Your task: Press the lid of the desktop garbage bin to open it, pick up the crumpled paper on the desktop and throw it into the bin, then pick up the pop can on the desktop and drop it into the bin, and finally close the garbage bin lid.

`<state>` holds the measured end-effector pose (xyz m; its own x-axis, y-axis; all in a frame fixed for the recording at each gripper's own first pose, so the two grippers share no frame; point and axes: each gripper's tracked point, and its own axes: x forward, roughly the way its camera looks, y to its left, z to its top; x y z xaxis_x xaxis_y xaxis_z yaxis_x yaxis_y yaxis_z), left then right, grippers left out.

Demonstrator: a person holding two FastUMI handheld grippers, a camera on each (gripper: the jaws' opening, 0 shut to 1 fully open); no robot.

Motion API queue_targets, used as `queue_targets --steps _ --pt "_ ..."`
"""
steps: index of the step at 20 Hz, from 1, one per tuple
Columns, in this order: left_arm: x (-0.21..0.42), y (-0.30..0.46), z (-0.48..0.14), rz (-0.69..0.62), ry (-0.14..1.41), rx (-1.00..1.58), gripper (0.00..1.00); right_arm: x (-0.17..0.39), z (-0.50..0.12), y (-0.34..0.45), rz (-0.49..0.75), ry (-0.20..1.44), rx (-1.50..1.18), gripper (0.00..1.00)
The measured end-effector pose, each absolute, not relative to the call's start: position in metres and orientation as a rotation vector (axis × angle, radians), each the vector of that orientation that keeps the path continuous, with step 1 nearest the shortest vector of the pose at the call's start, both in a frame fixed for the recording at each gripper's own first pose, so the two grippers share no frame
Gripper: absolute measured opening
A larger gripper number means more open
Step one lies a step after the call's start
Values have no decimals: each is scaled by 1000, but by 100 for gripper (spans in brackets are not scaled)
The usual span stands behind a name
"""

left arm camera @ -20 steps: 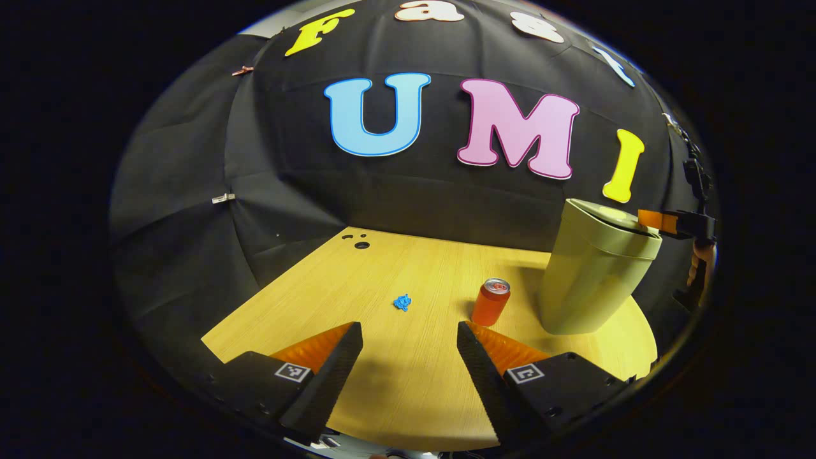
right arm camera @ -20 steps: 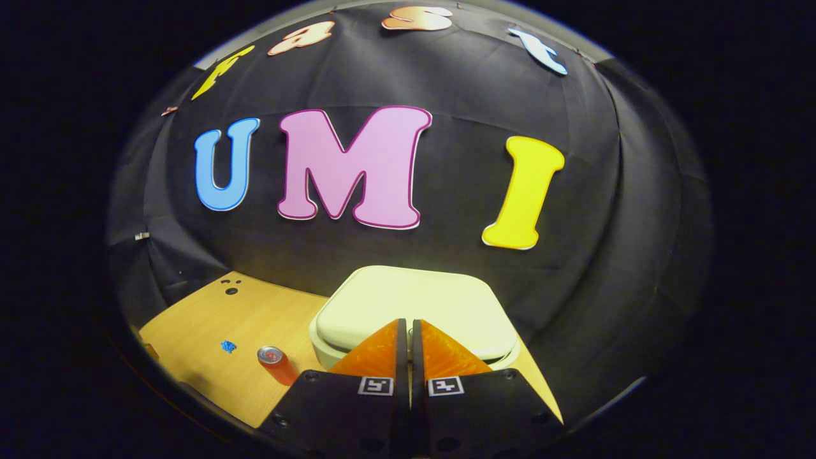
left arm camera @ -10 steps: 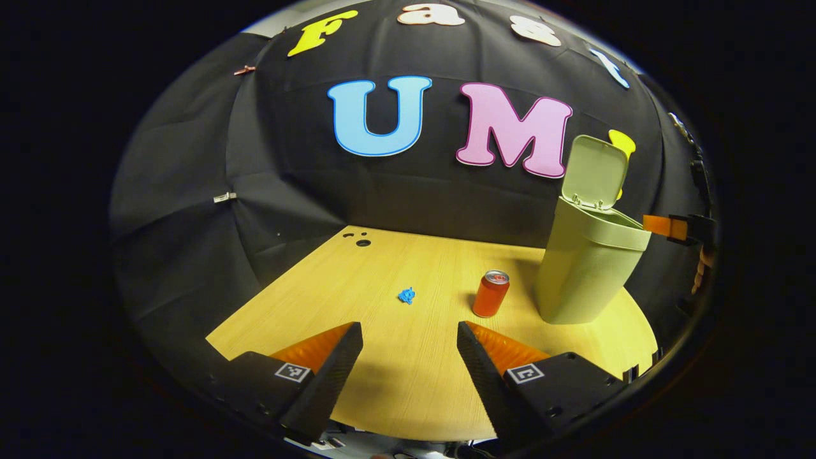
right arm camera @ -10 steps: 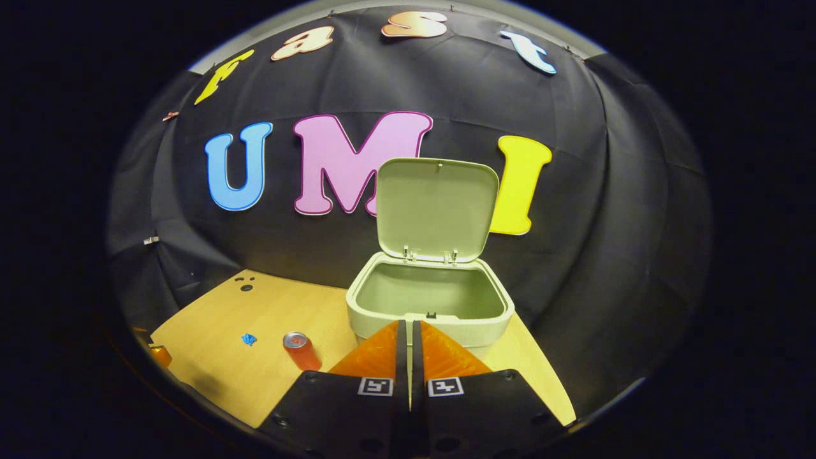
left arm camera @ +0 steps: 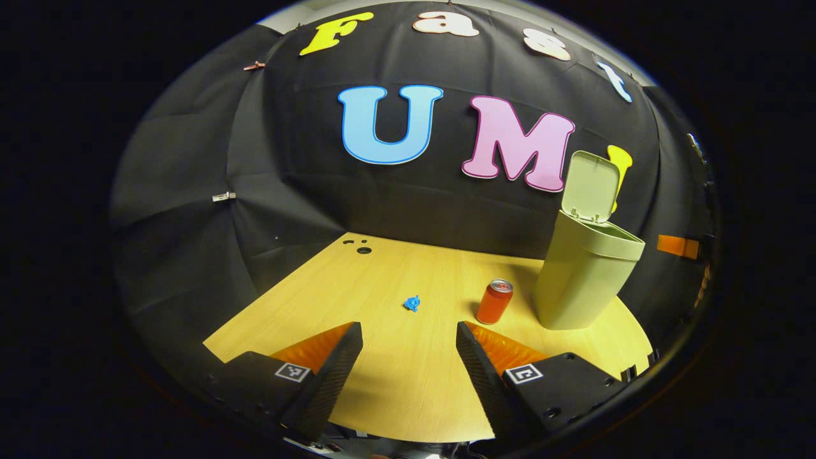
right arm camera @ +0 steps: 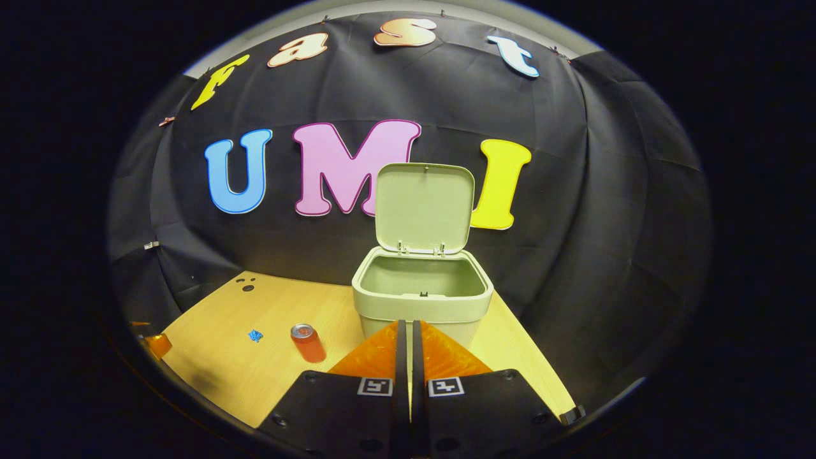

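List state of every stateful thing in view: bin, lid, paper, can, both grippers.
garbage bin: upright on the table, open, looks empty inside
lid: flipped up, standing behind the opening
crumpled paper: lying on the table, untouched
pop can: upright on the table, beside the bin
left gripper: open, holding nothing
right gripper: shut, holding nothing

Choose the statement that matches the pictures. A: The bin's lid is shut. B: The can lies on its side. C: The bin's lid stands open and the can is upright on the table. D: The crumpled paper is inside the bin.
C: the lid stands raised above the bin, and the can is upright on the table.
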<state>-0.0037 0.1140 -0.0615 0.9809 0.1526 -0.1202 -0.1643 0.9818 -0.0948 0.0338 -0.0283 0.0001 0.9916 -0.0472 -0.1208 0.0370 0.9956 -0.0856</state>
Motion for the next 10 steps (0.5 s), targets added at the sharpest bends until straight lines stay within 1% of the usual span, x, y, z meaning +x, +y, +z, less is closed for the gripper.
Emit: queue_targets --steps 2,3,4,5,8,9,10 --pt "5 123 -60 172 112 -103 95 37 -1 -24 -35 118 -63 5" --pt "13 128 -61 181 113 -99 95 40 -4 -21 -29 119 -51 6" --pt "20 133 -60 192 121 -96 95 42 -9 -20 -28 129 -49 10" --pt "28 137 -61 195 124 -95 95 45 -16 -18 -19 143 -49 10" --pt "61 141 -69 180 147 -69 95 50 -35 -15 14 178 -70 33" --pt "72 144 -72 183 164 -55 95 50 -44 -17 17 194 -80 36" --pt "83 146 -73 180 170 -50 95 53 -53 -16 28 211 -84 46"
